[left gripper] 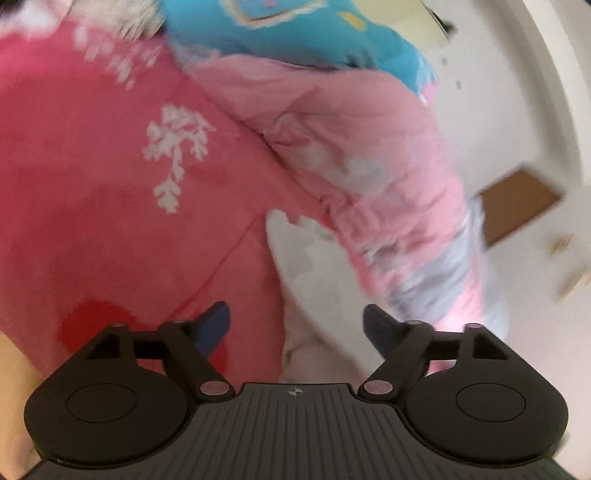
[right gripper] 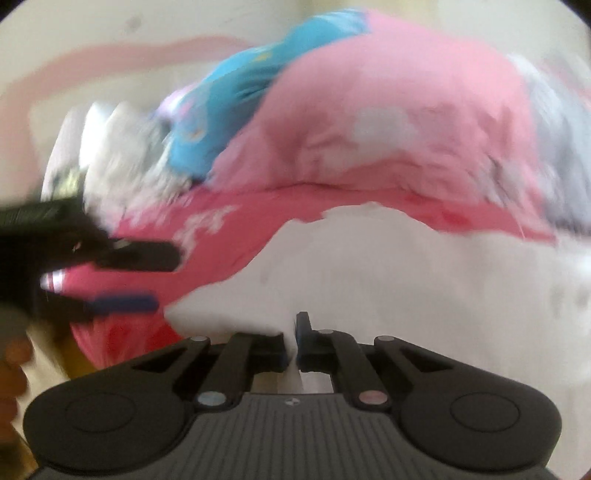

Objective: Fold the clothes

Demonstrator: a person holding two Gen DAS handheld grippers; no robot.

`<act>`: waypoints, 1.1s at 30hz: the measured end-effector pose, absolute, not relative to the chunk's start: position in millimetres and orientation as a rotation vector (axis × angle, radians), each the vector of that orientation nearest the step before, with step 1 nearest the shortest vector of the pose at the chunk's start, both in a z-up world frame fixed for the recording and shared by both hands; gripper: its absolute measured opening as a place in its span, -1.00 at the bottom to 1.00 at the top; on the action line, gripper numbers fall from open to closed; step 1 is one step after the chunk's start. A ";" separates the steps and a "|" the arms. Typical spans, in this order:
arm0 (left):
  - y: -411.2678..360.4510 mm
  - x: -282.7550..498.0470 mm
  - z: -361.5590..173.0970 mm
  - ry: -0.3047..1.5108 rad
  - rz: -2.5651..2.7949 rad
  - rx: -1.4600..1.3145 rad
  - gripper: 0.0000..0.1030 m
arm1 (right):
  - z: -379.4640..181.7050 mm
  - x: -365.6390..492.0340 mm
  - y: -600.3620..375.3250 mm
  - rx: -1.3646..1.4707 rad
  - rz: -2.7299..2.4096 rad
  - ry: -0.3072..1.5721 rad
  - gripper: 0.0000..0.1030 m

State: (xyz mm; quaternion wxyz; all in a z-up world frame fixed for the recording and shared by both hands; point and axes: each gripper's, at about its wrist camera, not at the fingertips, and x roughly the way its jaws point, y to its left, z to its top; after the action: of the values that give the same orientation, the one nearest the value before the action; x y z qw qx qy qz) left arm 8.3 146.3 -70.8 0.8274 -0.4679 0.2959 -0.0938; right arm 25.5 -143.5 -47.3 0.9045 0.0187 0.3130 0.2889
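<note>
The right gripper is pinched tight on a thin fold of the white cloth at its near edge. The left gripper stands wide apart, holding nothing, above the deep pink garment. That garment lies left of the white cloth, with the pale pink garment heaped beyond. Both pictures are blurred; the left hand looks nearer the pink one.

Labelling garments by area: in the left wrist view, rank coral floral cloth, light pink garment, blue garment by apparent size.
1. coral floral cloth, largest, fills the left side.
2. light pink garment.
3. blue garment, cut off by the top edge, so its true size is unsure.
</note>
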 end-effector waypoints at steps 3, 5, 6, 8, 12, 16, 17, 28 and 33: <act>155.8 24.9 -81.2 0.648 -0.252 -1.123 0.78 | -41.5 38.8 -162.8 0.177 0.585 0.678 -0.93; 155.7 39.5 -84.1 0.673 -0.277 -1.139 0.78 | -39.6 42.9 -172.5 0.251 0.590 0.696 -0.93; 154.7 48.5 -85.2 0.692 -0.287 -1.141 0.78 | -38.6 44.0 -175.7 0.287 0.595 0.704 -0.93; 152.6 64.4 -89.3 0.725 -0.326 -1.156 0.78 | -37.4 47.0 -179.4 0.335 0.602 0.713 -0.93; 143.9 96.6 -104.5 0.812 -0.373 -1.200 0.76 | -35.6 45.4 -177.4 0.340 0.608 0.712 -0.93; 135.4 117.3 -108.0 0.836 -0.371 -1.168 0.51 | -37.1 41.1 -171.2 0.301 0.617 0.711 -0.93; 133.9 122.3 -107.9 0.834 -0.370 -1.151 0.42 | -37.4 39.8 -169.5 0.291 0.620 0.709 -0.93; 114.5 160.4 -107.4 0.840 -0.339 -0.953 -0.56 | -38.1 32.1 -165.4 0.253 0.658 0.677 -0.93; 101.7 164.7 -96.8 0.828 -0.306 -0.871 -0.88 | -39.9 32.1 -171.6 0.269 0.659 0.664 -0.93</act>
State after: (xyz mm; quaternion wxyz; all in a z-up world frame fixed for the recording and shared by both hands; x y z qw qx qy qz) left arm 164.7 101.7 -96.8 0.8138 -0.4082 0.3880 -0.1432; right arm 32.1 -171.6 -39.9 0.8839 0.1293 0.3189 0.3167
